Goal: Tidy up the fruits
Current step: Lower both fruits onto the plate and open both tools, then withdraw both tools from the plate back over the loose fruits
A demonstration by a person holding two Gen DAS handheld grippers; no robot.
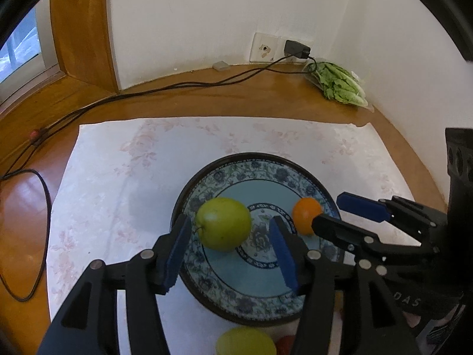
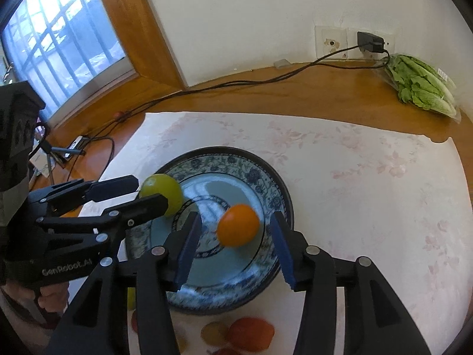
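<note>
Looking from the near edge outward, both views first show blurred fruit at the bottom: one yellow-green fruit (image 1: 245,341) and a red-orange fruit (image 2: 250,332) with a small yellowish piece beside it, all lying on the white floral cloth (image 1: 118,177) in front of the plate.

Next come two claws. The left claw (image 1: 230,251) has its blue pads apart, and the green apple (image 1: 223,223) sits between them without being pressed. The right claw (image 2: 235,244) also stands apart; the orange (image 2: 238,224) lies between its pads with a gap on each side. No fruit is clamped.

One blue patterned plate (image 2: 266,177) with a dark rim carries these two fruits: the apple on its left part, the orange on its right part, well apart from each other. The middle of the plate is bare.

Beyond the plate the cloth is free up to its far edge, and also wide to the right. Behind it runs the wooden counter (image 1: 207,100), crossed by a black cable (image 1: 177,84) that leads to one charger (image 2: 369,41) in the wall socket. One bag of lettuce (image 2: 419,85) lies in the far right corner, and a window (image 2: 59,35) stands at far left.
</note>
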